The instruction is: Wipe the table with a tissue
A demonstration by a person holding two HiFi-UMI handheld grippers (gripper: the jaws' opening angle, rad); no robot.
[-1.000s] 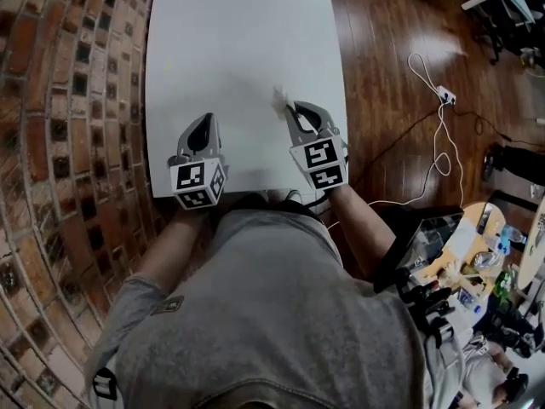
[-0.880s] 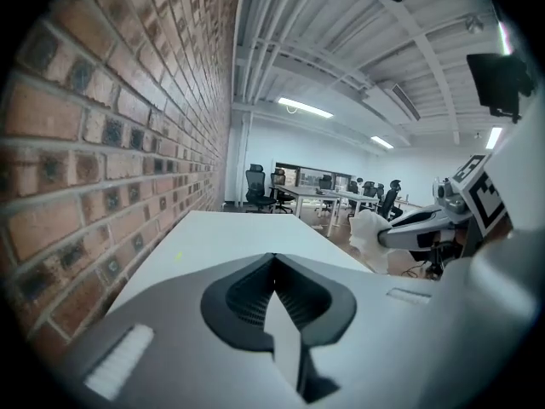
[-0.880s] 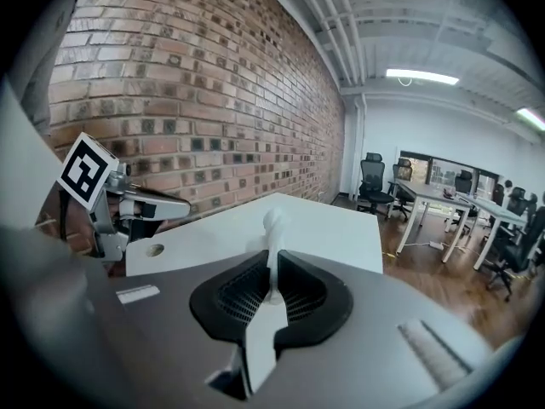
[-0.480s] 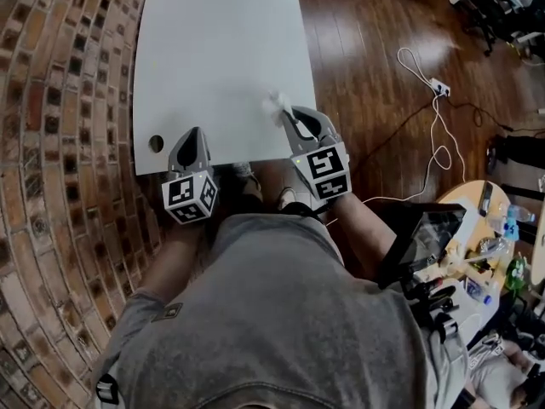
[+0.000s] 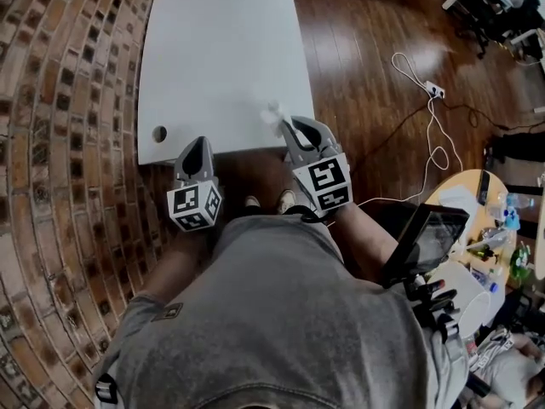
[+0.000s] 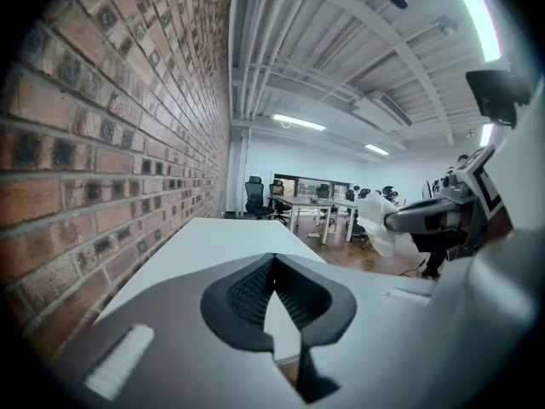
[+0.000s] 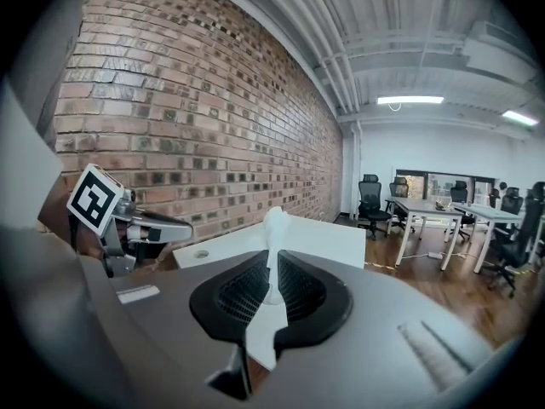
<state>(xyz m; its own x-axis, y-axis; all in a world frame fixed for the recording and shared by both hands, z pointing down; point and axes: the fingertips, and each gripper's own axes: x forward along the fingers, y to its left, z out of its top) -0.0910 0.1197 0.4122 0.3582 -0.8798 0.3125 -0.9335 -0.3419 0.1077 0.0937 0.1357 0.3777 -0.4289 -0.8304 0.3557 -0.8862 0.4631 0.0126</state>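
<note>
Reference landmark: the white rectangular table, which we take as origin for all positions.

1. Left gripper. We see it at the near edge of the table, just right of the round cable hole in the near-left corner. In the left gripper view its tips are pressed together, with nothing between them. Its marker cube sits off the table on the person's side.

2. Right gripper. We locate it at the near edge of the table, close to the near-right corner. In the right gripper view the jaws pinch the crumpled white paper tissue, which stands upright out of the tips.

3. Tissue position. In the head view the tissue lies over the near-right portion of the tabletop, just inside the edge. We cannot tell whether it touches the surface. The left gripper view shows the same tissue at the right gripper's tips, to the right of the table.

4. Surroundings. A red brick wall runs along the left side of the table. Dark wooden floor lies to its right, carrying a white cable with power strip. The person's grey shirt fills the area nearest the camera.
</note>
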